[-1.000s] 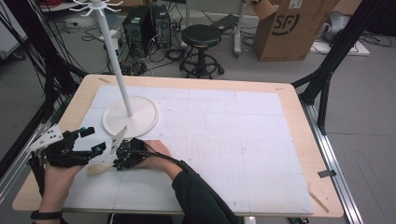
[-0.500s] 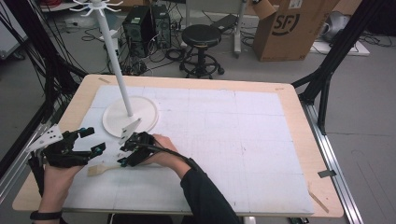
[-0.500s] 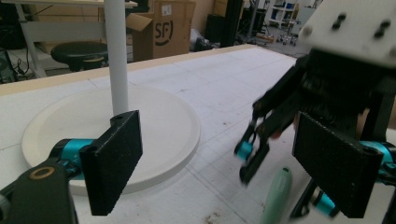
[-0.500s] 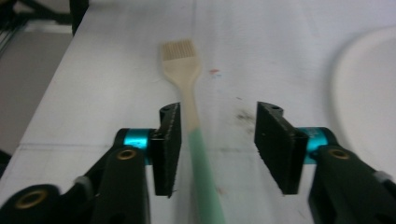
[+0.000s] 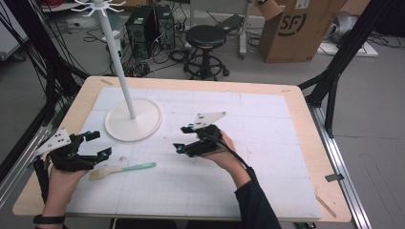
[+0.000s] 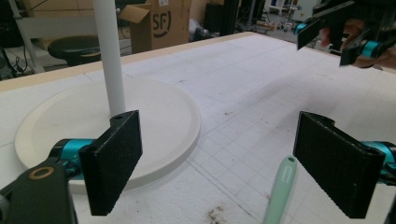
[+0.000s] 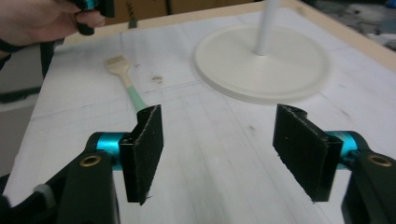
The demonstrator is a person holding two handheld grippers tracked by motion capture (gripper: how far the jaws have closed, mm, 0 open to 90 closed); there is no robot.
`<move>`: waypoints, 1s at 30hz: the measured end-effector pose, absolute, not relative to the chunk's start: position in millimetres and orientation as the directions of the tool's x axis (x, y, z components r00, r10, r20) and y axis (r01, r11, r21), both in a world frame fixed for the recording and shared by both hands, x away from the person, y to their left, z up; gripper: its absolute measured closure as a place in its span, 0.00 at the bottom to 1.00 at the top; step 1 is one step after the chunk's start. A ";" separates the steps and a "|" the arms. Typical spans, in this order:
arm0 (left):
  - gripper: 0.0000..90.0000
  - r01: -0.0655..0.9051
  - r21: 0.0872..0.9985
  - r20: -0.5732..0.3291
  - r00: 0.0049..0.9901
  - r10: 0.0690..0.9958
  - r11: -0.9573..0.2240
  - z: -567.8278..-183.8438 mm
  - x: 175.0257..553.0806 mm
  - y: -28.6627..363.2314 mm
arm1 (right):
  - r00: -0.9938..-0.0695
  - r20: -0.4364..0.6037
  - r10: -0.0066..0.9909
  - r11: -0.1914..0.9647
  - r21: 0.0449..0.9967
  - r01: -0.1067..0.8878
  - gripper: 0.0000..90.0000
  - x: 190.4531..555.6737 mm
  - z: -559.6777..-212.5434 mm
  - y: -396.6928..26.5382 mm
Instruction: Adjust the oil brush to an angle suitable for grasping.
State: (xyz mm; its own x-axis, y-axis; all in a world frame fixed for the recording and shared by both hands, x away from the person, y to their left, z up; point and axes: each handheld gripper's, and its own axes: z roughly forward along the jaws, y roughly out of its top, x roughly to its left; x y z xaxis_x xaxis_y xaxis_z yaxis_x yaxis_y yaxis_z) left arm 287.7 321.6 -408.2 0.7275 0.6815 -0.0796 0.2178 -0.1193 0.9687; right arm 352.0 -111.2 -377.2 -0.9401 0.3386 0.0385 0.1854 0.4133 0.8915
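Right gripper [image 5: 184, 138] pulled clear of brush [image 5: 122, 170], jaws just opening, empty, left gripper [image 5: 100, 144] jaws spread, brush bristles plain in right gripper view

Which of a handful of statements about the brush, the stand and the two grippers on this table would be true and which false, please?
1. The brush lies flat on the table mat. True.
2. The right gripper is clamped on the brush handle. False: its jaws have just been opening, nothing is between them, and it is apart from the brush.
3. The left gripper has open jaws with nothing between the pads. True.
4. The brush hangs from the white stand. False: it lies on the mat in front of the stand's round base.
5. The brush has a green handle. True.
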 end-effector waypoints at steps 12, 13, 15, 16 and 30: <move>0.18 0.202 0.970 -0.057 0.730 0.681 -0.136 -409.4 287.1 322.2 | -0.798 0.071 0.598 0.238 0.935 0.261 0.22 318.8 -394.9 -243.1; 0.18 0.200 0.970 -0.054 0.729 0.683 -0.137 -409.4 287.0 322.2 | -0.798 0.071 0.598 0.238 0.935 0.261 0.22 318.8 -394.9 -243.1; 0.18 0.198 0.970 -0.050 0.725 0.687 -0.138 -409.6 287.1 322.3 | -0.754 0.094 0.650 0.191 0.941 0.281 0.19 310.1 -403.2 -268.7; 0.18 0.199 0.971 -0.052 0.724 0.688 -0.136 -409.8 287.1 322.3 | -0.739 0.093 0.667 0.174 0.945 0.276 0.19 308.1 -405.9 -276.6; 0.18 0.211 0.972 -0.085 0.729 0.679 -0.106 -412.3 289.8 320.3 | -0.583 0.127 0.802 0.079 0.946 0.315 0.18 292.2 -422.9 -330.7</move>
